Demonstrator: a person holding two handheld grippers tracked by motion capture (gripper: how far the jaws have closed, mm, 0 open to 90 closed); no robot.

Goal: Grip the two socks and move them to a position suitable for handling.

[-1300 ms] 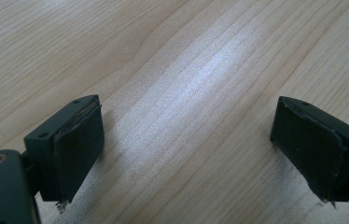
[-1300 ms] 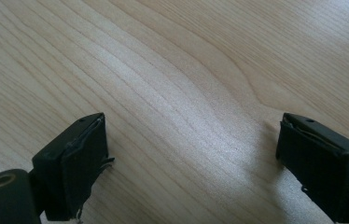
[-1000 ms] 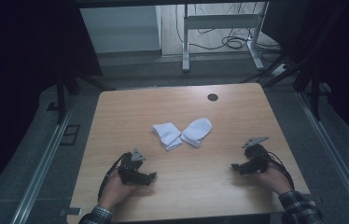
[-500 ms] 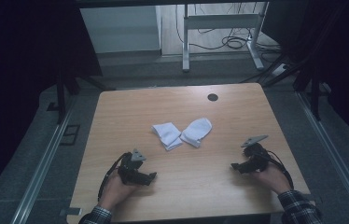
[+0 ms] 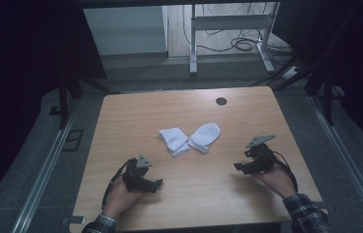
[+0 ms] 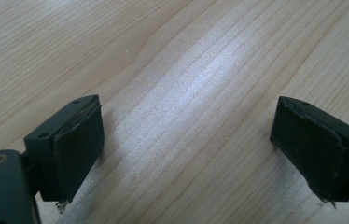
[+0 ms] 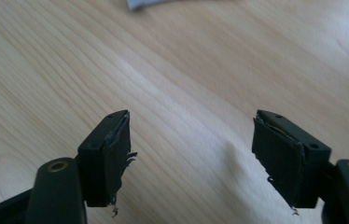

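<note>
From the high view, a pale wooden table (image 5: 189,126) stands on a grey floor (image 5: 48,160) in a dim room, with dark curtains to either side. Beyond the table's far edge, a white desk frame (image 5: 228,29) stands on a lighter floor with loose cables (image 5: 247,43) beside it. A small black round cap (image 5: 221,101) sits near the table's far edge. Two white socks lie at the middle, just beside each other: the folded sock (image 5: 173,141) on the left, the rounded sock (image 5: 204,137) on the right. The left gripper (image 5: 156,183) rests low on the near left part of the table, well apart from the socks. The right gripper (image 5: 238,166) sits at the near right, pointing toward the middle, also apart from the socks.

In the left gripper view, the jaws stand wide apart over bare wood grain, with nothing between them.

In the right gripper view, the jaws have just been closing but are apart, with bare wood between them. A white edge of a sock (image 7: 142,3) shows at the top.
</note>
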